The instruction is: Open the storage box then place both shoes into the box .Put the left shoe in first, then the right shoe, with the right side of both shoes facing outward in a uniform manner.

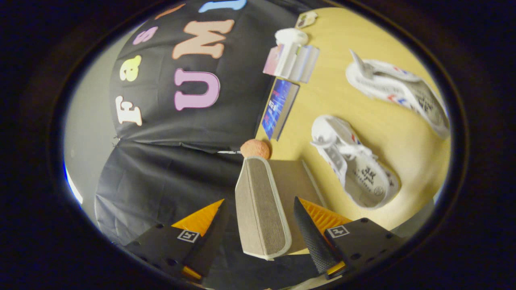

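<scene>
— Beige fabric, that's the lid (262, 209) of the storage box (294, 177), right?

— Yes. It stands raised on edge between the two fingers of the gripper (258, 225), running away from the camera. The box body sits just beside it on the yellow table (322, 100).

— Are the tongs clamped on the lid?

— No. They are spread apart, with a gap showing on each side of the lid; neither finger presses it.

— Where are the shoes?

— Both lie on the table beyond the fingers. The nearer white shoe (354, 161) is just past the box, its opening facing the camera. The farther white shoe (399, 90) lies well apart from it.

— Anything else out there?

— An orange ball (255, 149) touches the far end of the lid. Past it lies a blue book (279, 108), then a white stand holding booklets (291, 58) by the booth wall.
</scene>
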Demonstrator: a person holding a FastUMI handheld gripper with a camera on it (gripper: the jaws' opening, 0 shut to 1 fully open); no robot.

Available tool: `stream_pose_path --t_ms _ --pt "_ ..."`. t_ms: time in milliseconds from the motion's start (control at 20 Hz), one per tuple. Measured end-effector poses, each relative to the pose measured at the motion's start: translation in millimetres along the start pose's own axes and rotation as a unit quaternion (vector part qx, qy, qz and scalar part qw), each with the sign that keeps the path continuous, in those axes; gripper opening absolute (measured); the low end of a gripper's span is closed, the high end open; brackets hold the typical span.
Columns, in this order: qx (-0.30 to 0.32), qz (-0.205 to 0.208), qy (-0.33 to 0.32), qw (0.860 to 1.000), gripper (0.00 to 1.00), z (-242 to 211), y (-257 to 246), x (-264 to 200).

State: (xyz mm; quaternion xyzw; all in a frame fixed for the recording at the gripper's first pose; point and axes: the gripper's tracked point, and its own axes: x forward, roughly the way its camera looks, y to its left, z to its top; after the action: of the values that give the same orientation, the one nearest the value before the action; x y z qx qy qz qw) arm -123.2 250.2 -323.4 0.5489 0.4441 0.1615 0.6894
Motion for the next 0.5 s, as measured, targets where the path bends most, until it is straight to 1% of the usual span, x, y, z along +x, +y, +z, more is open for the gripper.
stream_pose_path --t_ms 150,250,500 --pt "0.059 0.013 0.038 0.997 0.98 -25.7 -10.7 6.2" --pt "0.096 0.017 0.053 0.994 0.98 -35.2 -19.2 10.8" --pt "0.181 0.027 0.079 0.980 0.98 -56.0 -34.9 20.5"
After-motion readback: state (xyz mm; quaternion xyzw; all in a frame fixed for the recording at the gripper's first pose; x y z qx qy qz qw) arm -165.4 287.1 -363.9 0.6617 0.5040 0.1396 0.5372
